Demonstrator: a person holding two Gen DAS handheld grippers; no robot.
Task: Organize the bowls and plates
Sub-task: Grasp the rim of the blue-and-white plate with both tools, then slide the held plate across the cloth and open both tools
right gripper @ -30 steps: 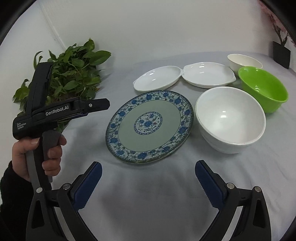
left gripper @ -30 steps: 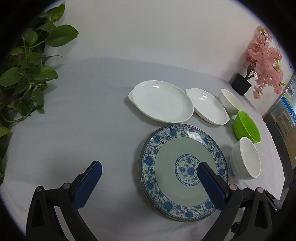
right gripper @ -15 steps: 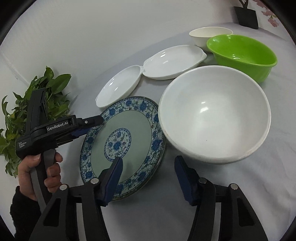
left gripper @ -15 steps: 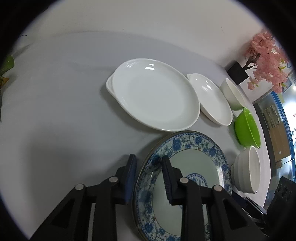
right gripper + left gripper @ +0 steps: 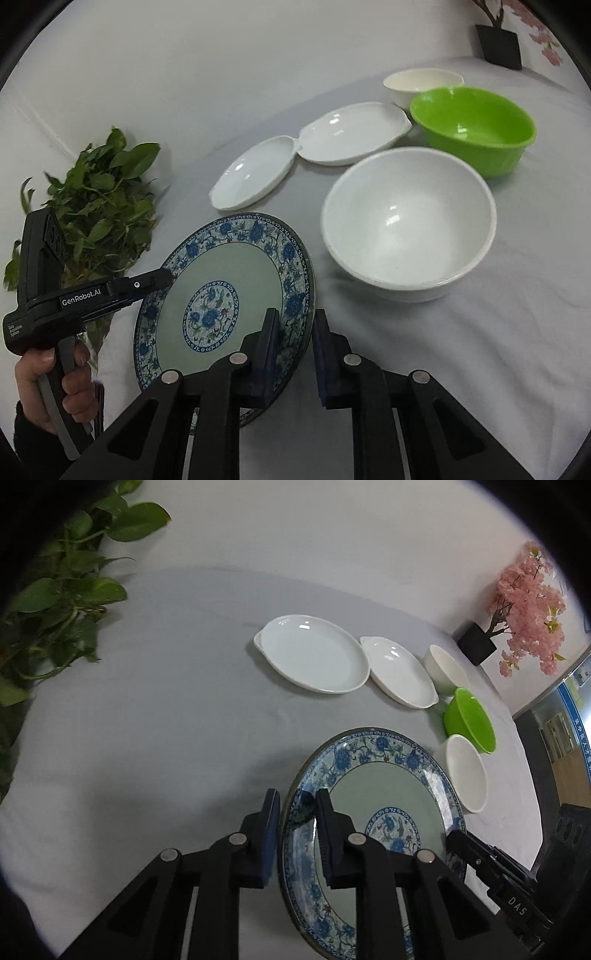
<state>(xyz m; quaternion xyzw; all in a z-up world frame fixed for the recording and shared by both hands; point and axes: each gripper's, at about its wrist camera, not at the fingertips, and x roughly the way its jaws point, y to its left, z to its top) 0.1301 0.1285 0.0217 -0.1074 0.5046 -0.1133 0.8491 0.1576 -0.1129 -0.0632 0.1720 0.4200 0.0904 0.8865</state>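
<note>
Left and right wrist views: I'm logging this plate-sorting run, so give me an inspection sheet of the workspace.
Surface: table under grey cloth.
Job's things: blue patterned plate tilted; two white dishes touching; large white bowl, green bowl, small white bowl.
Clutter: nothing seen.
Grippers: left tongs and right tongs each clamp the plate's rim.
Cables: nothing seen.
Surroundings: leafy plant, pink blossom tree, white wall.

A grey-clothed table (image 5: 155, 716) stands against a plain white wall (image 5: 332, 535).
</note>
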